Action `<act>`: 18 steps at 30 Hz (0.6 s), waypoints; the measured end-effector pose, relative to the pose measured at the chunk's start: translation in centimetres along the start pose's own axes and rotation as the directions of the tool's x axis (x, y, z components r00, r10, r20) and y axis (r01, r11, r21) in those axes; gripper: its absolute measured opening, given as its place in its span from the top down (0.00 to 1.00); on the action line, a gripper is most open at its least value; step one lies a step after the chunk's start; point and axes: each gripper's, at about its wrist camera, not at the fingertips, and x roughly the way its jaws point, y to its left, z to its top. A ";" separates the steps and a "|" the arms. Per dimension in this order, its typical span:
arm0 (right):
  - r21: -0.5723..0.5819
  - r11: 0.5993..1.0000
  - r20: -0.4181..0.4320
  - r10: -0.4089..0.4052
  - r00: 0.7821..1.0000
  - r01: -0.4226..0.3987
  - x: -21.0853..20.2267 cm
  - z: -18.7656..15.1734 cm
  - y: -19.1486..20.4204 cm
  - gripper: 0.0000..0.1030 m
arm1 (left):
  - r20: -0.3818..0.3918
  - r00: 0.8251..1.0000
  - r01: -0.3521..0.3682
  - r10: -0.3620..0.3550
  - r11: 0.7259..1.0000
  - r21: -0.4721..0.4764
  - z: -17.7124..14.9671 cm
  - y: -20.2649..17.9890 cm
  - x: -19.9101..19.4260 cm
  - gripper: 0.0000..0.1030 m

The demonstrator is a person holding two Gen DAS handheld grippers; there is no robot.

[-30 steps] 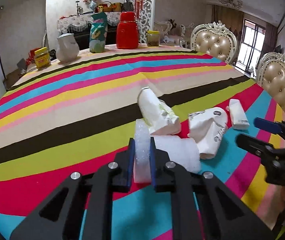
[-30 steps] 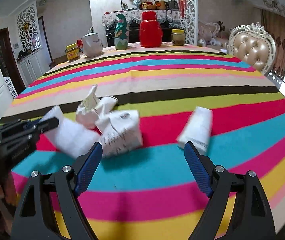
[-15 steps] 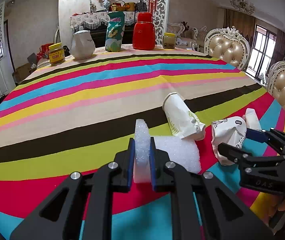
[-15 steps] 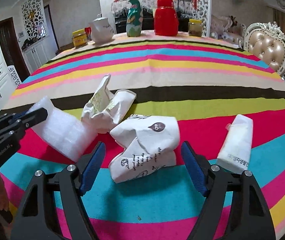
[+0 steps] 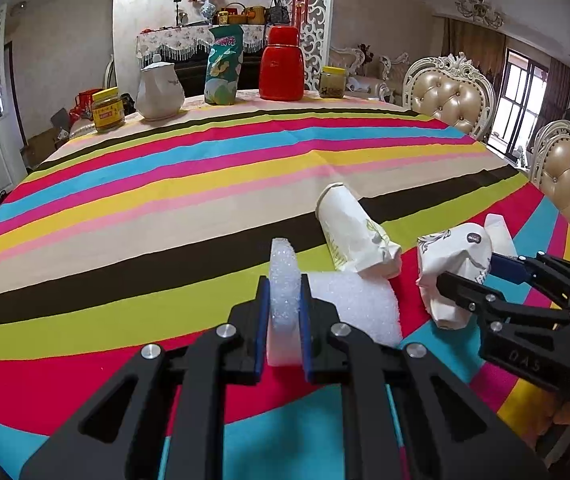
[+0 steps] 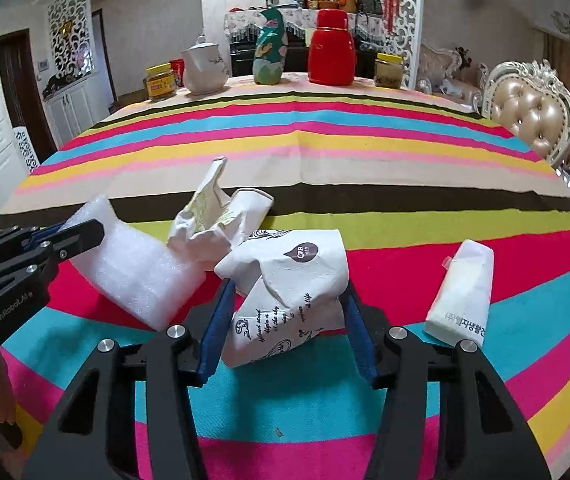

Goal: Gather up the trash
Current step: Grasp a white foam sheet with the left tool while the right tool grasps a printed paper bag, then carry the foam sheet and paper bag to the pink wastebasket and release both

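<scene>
A round table under a striped cloth (image 5: 165,184) fills both views. At its near edge, 2 handheld grippers tilt down toward the trash. The left gripper (image 5: 284,312) is clamped on a white foam sheet (image 5: 349,300). The right gripper (image 6: 287,320) has just been closing around a crumpled printed paper cup (image 6: 285,284), its blue pads touching both sides. Another crushed cup (image 6: 213,220) lies just beyond, and a small tissue packet (image 6: 463,292) to the right.
</scene>
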 end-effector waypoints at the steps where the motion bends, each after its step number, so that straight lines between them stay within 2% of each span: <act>1: 0.004 1.000 -0.002 -0.007 1.000 0.007 0.1 0.0 0.0 0.50 | 0.000 1.000 0.000 0.000 1.000 -0.002 0.0 0.0 0.0 0.87; 7: 0.010 0.999 0.032 -0.042 0.999 0.042 -0.7 -0.1 0.0 0.50 | -0.005 1.000 0.013 -0.013 1.000 -0.011 -0.1 0.1 0.3 0.87; 13: -0.001 0.997 0.073 -0.081 0.994 0.081 -1.5 -0.3 0.3 0.50 | 0.021 1.000 0.012 -0.012 1.000 -0.007 0.2 0.0 -0.5 0.87; 18: 0.027 0.996 0.055 -0.084 0.995 0.083 -3.5 -2.1 -0.1 0.50 | 0.035 0.999 0.008 -0.008 1.000 -0.004 0.0 0.1 -1.1 0.87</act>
